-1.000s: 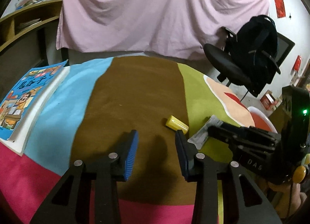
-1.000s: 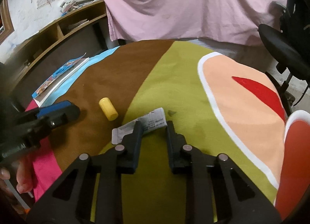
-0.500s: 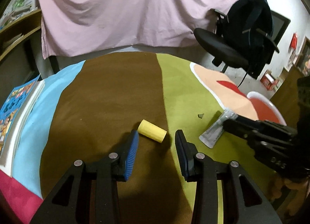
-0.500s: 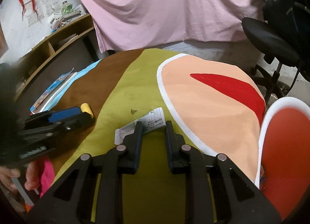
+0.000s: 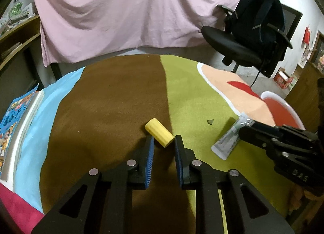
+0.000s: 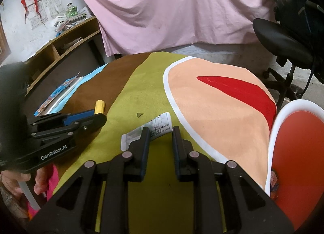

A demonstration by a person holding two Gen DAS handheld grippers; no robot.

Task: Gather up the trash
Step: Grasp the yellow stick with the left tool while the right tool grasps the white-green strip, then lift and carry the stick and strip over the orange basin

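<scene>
Yellow and stubby, a small cylinder (image 5: pixel 159 135) lies on its side on the brown band of the desk's patchwork cloth (image 5: pixel 113 100), right at the seam with the olive-green band. The left claw (image 5: pixel 163 142) has its blue-padded fingers either side of the cylinder's near end and is closing on it. A sliver of gap seems to remain at the pads, so I judge the piece is not yet gripped. The claw comes in steeply from above, probably so that the pads meet the round sides before the piece can roll off.

The right claw (image 6: pixel 161 132) is set over a flattened white printed wrapper (image 6: pixel 149 130) on the green band. Its fingers stand a little apart, with the wrapper's edge lying between and under the tips. Whether they pinch it cannot be told; it looks flat on the cloth. Such a thin sheet gives little to bite on, which may be why the tips are pressed so low.

A tiny green scrap (image 6: pixel 139 114) lies on the cloth just beyond the wrapper, between the two pieces. It is likely trash too.

At the right edge of the desk a red tray with a white rim (image 6: pixel 291 132) is near the wrapper and could serve as the collecting place. A children's book (image 5: pixel 15 116) rests on the far left, well apart. Behind are a pink sheet (image 5: pixel 129 11), an office chair (image 5: pixel 232 46) carrying a black backpack (image 5: pixel 257 11), and wooden shelves (image 6: pixel 66 41). Nothing blocks either claw, though the two work close together.
</scene>
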